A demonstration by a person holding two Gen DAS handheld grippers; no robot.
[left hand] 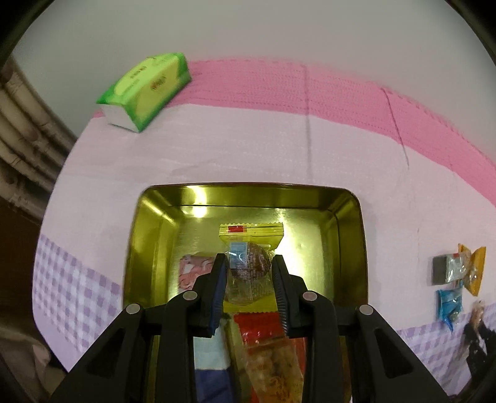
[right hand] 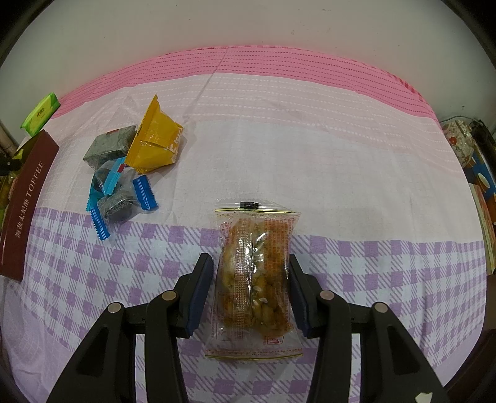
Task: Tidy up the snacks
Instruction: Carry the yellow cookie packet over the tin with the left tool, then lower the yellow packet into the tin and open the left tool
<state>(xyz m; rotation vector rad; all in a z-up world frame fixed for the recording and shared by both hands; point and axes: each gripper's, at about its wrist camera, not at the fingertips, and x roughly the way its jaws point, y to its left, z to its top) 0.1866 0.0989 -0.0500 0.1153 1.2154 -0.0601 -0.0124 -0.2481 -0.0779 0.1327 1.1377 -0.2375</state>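
Pink-and-lilac checked cloth (right hand: 341, 155) under gold tin (left hand: 148, 223).

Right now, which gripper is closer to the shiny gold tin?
Left. The left gripper is right over the gold tin, holding a round brown snack. The right gripper is off to the side, gripping a clear snack packet over the cloth.

- You see a plain white wall (right hand: 248, 24) behind the bed.
- The bedsheet (right hand: 341, 155) runs in pink, pale and lilac-checked bands.
- Pale pipes (left hand: 18, 124) stand at left.
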